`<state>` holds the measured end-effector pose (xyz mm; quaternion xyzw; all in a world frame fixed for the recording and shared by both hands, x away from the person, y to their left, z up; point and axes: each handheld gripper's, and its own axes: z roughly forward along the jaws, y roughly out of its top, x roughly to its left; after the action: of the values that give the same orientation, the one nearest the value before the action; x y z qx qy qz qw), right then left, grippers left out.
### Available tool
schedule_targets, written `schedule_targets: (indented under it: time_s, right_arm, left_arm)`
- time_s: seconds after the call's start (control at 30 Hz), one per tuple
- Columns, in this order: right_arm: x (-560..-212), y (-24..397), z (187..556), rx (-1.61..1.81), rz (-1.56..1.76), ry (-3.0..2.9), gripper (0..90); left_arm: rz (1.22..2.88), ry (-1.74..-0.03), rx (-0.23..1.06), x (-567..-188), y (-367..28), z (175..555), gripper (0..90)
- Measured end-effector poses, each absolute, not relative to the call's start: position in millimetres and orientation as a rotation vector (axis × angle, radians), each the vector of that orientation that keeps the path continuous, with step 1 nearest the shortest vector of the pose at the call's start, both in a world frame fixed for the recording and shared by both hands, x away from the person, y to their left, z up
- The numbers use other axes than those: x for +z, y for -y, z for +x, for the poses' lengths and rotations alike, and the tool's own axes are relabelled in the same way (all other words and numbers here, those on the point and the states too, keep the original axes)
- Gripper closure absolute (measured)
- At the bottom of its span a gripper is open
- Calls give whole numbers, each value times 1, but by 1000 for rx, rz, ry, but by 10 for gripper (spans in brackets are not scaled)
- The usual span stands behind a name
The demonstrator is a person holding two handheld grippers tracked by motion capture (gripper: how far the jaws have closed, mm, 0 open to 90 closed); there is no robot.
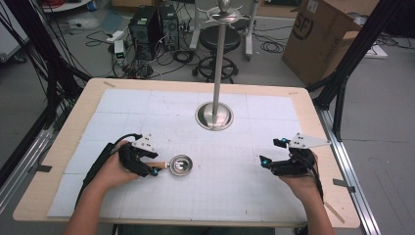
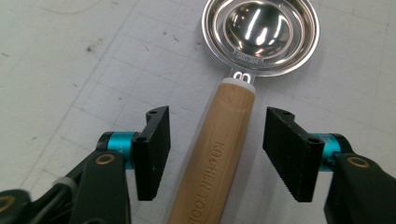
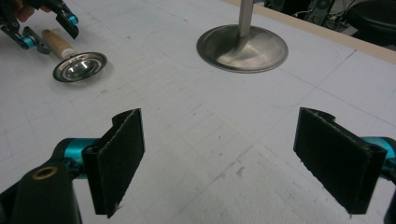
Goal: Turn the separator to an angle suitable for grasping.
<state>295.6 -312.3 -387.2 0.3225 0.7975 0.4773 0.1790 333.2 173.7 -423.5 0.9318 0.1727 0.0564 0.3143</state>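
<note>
We see the left gripper (image 1: pixel 155 170) half open, jaws straddling the ladle's (image 2: pixel 219 154) wooden handle without touching. It lies flat on the mat (image 1: pixel 220 196), bowl pointing right. The right gripper (image 1: pixel 264 160) gapes wide, empty.

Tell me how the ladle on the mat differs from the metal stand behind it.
The ladle lies flat; the stand rises upright on a tall pole. The ladle has a wooden handle; the stand looks all metal. The ladle's handle sits between the open jaws of the left gripper; nothing touches the stand. Both have shiny round metal parts.
</note>
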Motion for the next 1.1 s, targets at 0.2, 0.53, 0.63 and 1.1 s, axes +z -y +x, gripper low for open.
schedule_targets:
  time_s: [0.2, 0.53, 0.63, 1.1]
  right_arm:
    - [-388, 311, 296, 1346, 910, -2260, 155]
    - [-389, 309, 296, 1337, 904, -2270, 154]
    - [-389, 310, 296, 1335, 910, -2270, 155]
    - [-389, 308, 297, 1342, 913, -2268, 154]
  left_arm:
    - [2520, -403, 134, -427, -165, 332, 519]
    - [2530, -364, 146, -425, -160, 331, 624]
    - [2536, -363, 149, -425, -158, 331, 629]
    - [2562, -359, 112, -423, -146, 342, 683]
